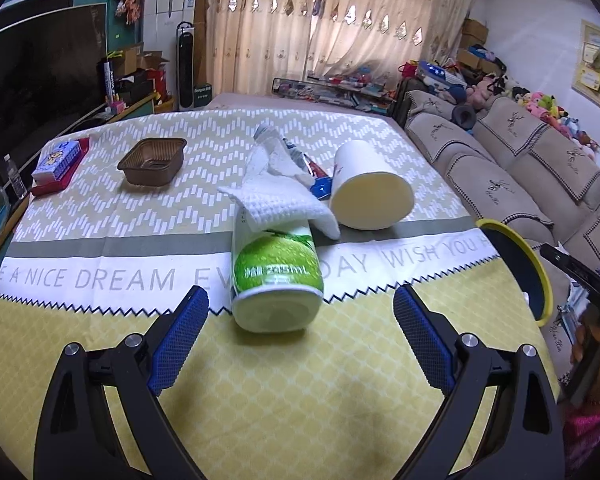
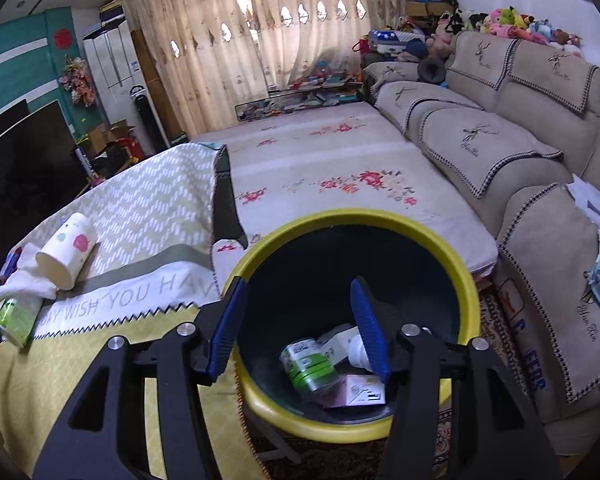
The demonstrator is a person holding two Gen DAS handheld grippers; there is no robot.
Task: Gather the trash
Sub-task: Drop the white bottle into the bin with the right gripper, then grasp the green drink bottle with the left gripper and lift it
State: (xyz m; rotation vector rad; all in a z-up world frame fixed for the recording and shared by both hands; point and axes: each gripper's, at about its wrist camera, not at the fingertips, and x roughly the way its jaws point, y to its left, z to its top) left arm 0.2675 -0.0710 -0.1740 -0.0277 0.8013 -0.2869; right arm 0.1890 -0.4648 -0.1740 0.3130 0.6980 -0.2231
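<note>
A green-and-white cup [image 1: 276,280] lies on its side on the yellow tablecloth, base toward me, a white cloth [image 1: 276,196] draped over its far end. A cream paper cup [image 1: 368,184] lies beside it, with a red-blue wrapper [image 1: 318,178] between them. My left gripper [image 1: 300,312] is open, fingers either side of the green cup's base, not touching. My right gripper [image 2: 298,308] is open and empty above the yellow-rimmed bin [image 2: 472,280], which holds a green can [image 2: 310,366], a pink box [image 2: 356,394] and white items. Both cups [image 2: 68,250] also show at left in the right wrist view.
A brown plastic tray [image 1: 153,160] and a tissue pack on a red tray [image 1: 58,164] sit at the table's far left. The bin's rim [image 1: 532,264] is off the table's right edge. A beige sofa [image 2: 500,148] and floral mat [image 2: 340,168] lie beyond.
</note>
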